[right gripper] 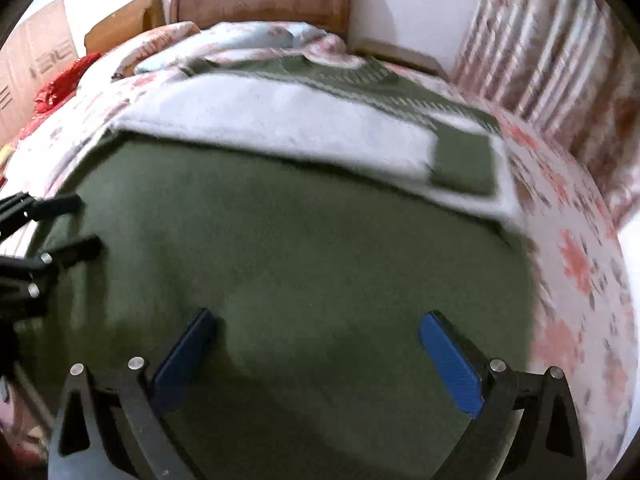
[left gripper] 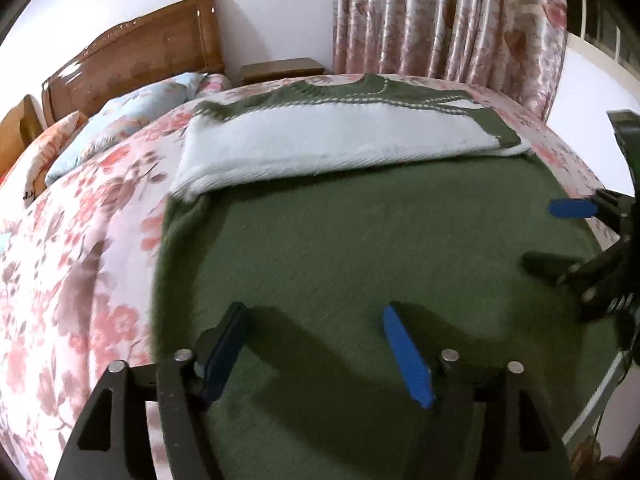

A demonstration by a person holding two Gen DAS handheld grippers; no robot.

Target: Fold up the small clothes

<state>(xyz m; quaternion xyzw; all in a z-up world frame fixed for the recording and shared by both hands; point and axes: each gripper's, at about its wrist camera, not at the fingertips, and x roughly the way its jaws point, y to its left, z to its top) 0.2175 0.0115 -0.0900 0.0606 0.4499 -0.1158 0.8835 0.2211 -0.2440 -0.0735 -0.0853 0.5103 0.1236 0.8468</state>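
Left wrist view looks down on a green sweater point(left gripper: 360, 248) spread flat on the bed point(left gripper: 80, 240), its white sleeves point(left gripper: 320, 144) folded across the chest (collar toward the curtain point(left gripper: 440, 20)). The left gripper point(left gripper: 316, 320) hovers over the hem, jaws apart, nothing between them. Beside it the right gripper point(right gripper: 316, 328) also has its jaws apart over bare knit. Pillows point(left gripper: 132, 116) lie against a wooden headboard point(left gripper: 132, 56).

No legible text is found; dark markings on the cardboard box point(right gripper: 38, 60), upper left, cannot be read.
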